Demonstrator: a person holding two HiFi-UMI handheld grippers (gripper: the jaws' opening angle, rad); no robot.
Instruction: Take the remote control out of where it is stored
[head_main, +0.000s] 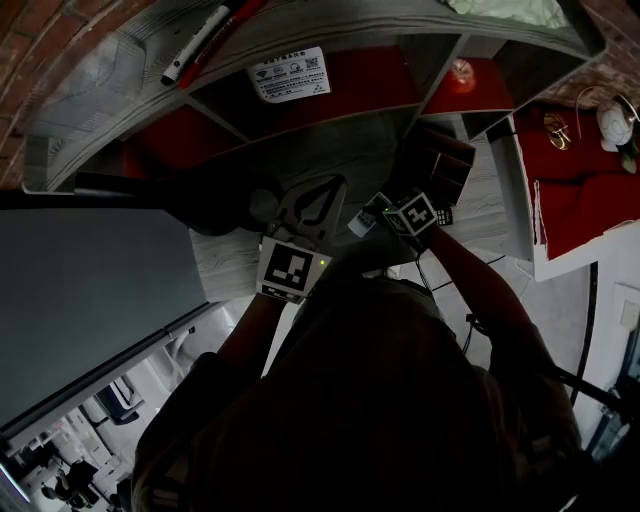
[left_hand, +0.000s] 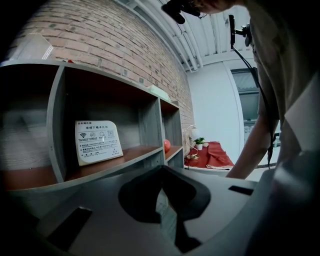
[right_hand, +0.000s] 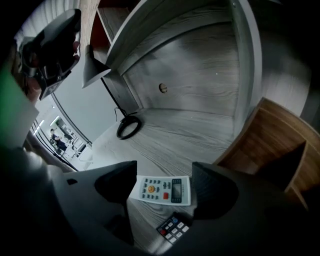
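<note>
The white remote control (right_hand: 165, 190) lies flat on the grey wood desk (right_hand: 195, 125), buttons up. My right gripper (right_hand: 164, 173) hovers just over it, pointing steeply down. Its jaws stand wide on either side of the remote and do not touch it. A black remote (right_hand: 173, 227) lies on the desk closer to that gripper's camera. An open wooden box (right_hand: 280, 145) stands right of the jaws. My left gripper (head_main: 318, 200) hangs over the desk to the left, level, its tips together and holding nothing; in its own view the left gripper (left_hand: 160, 170) faces the shelves.
A coiled black cable (right_hand: 128, 126) lies further back on the desk. A shelf unit rises behind, with a white printed card (left_hand: 97, 141) in one bay and a red round object (left_hand: 166, 145) in another. Marker pens (head_main: 195, 45) lie on top.
</note>
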